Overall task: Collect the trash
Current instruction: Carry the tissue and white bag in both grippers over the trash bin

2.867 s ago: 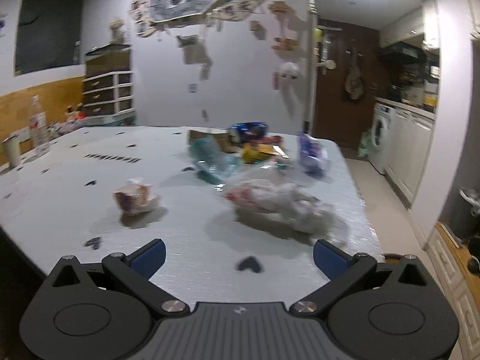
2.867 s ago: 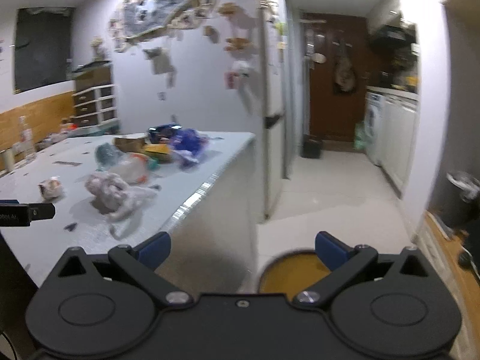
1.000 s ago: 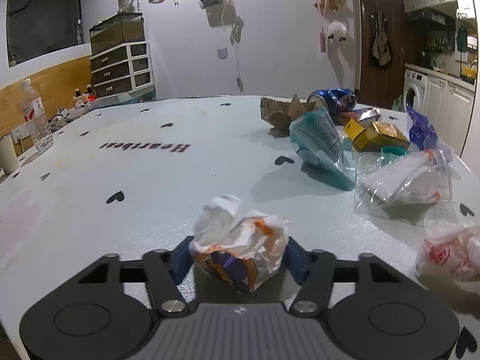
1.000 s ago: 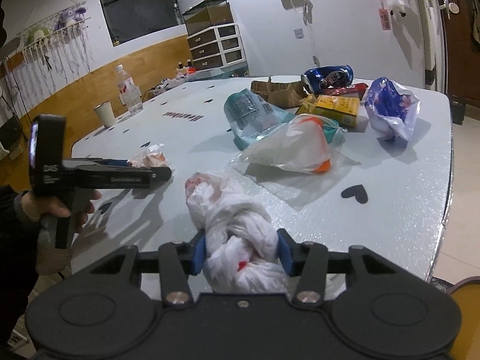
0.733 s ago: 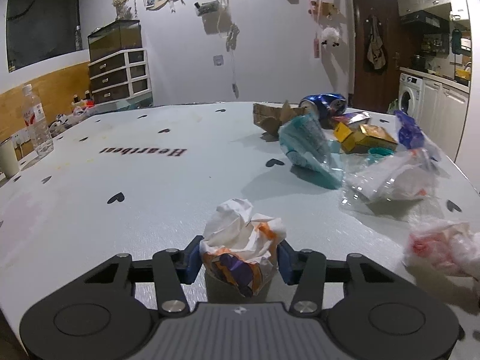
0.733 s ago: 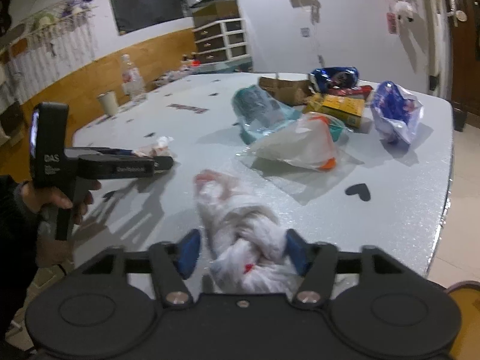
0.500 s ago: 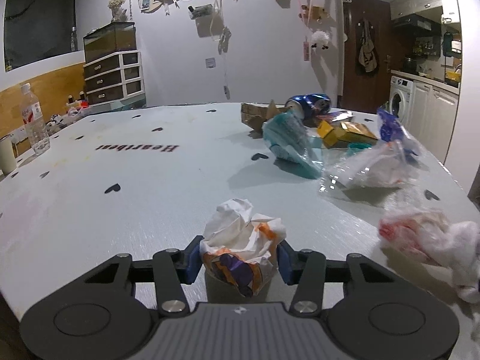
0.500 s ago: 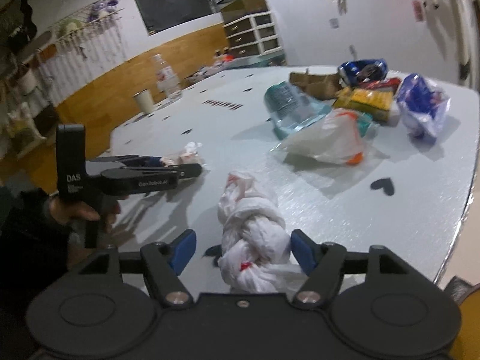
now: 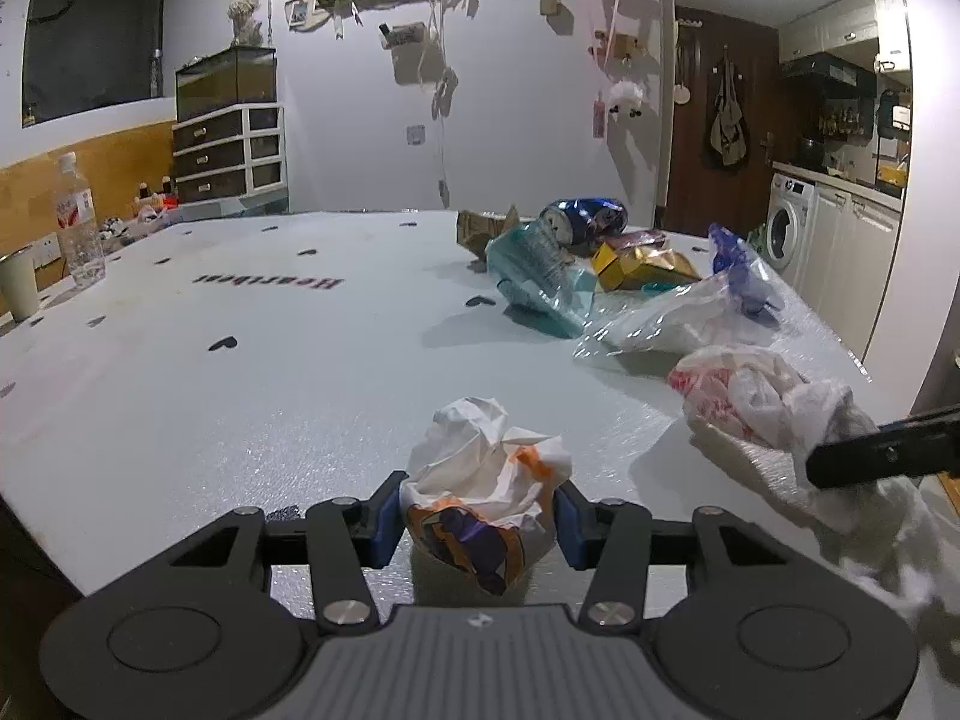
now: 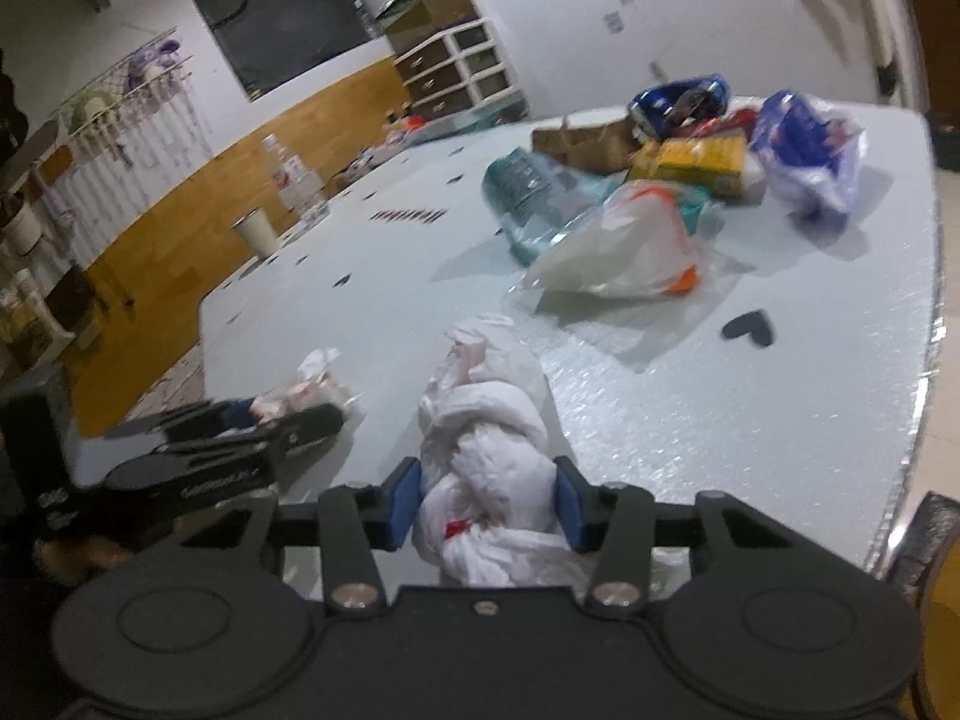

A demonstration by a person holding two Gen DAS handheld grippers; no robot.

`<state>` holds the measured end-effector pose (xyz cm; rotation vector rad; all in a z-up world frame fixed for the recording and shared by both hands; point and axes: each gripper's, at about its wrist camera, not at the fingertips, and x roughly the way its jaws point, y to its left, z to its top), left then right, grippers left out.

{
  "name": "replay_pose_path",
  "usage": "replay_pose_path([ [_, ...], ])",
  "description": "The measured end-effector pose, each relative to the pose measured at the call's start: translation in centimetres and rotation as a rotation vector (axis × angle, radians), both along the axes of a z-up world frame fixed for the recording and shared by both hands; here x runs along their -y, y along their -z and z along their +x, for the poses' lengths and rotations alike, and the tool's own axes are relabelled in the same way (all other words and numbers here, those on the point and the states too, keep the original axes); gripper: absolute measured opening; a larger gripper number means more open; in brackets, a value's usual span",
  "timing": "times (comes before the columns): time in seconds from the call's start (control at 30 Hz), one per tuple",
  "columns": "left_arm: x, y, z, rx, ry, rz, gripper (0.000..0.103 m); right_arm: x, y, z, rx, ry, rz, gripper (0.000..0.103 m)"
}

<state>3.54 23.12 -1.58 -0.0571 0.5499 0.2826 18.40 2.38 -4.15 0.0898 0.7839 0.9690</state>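
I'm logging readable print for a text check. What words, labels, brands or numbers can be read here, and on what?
"Heartbeat": black print on the white tabletop, seen upside down; the last letters are unsure.
White lettering along the black arm of the left tongs: blurred, unreadable.
Red-labelled clear water bottle: label too small.
Yellow carton, blue can, teal plastic bag: print unreadable.

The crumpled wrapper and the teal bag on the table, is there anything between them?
No. In the left wrist view, only bare table with one black heart print lies between the wrapper and the teal bag.

Crumpled paper wrapper [image 9: 480, 498]; thin white plastic bag [image 10: 486, 450]; matt, grainy table [image 9: 270, 390]
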Motion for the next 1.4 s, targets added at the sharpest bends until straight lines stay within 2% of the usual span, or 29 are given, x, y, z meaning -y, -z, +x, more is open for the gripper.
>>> replay_pose_path([
  [0.33,4.0,-2.9,-0.6,0.079,0.045,0.016,0.050,3.4,-3.1,-2.6,0.166,0.136,-0.010,0.047],
  [0.63,9.4,-4.0,-0.4,0.123,0.136,0.011,0.050,8.9,-4.6,-4.9,0.235,0.250,-0.009,0.047],
  [0.87,14.1,-4.1,0.7,0.137,0.212,0.007,0.050,13.4,-4.4,-6.3,0.268,0.359,-0.026,0.047],
  [1.4,22.4,-2.8,3.8,0.116,0.345,-0.018,0.050,22.0,-3.1,-6.8,0.274,0.549,-0.073,0.047],
])
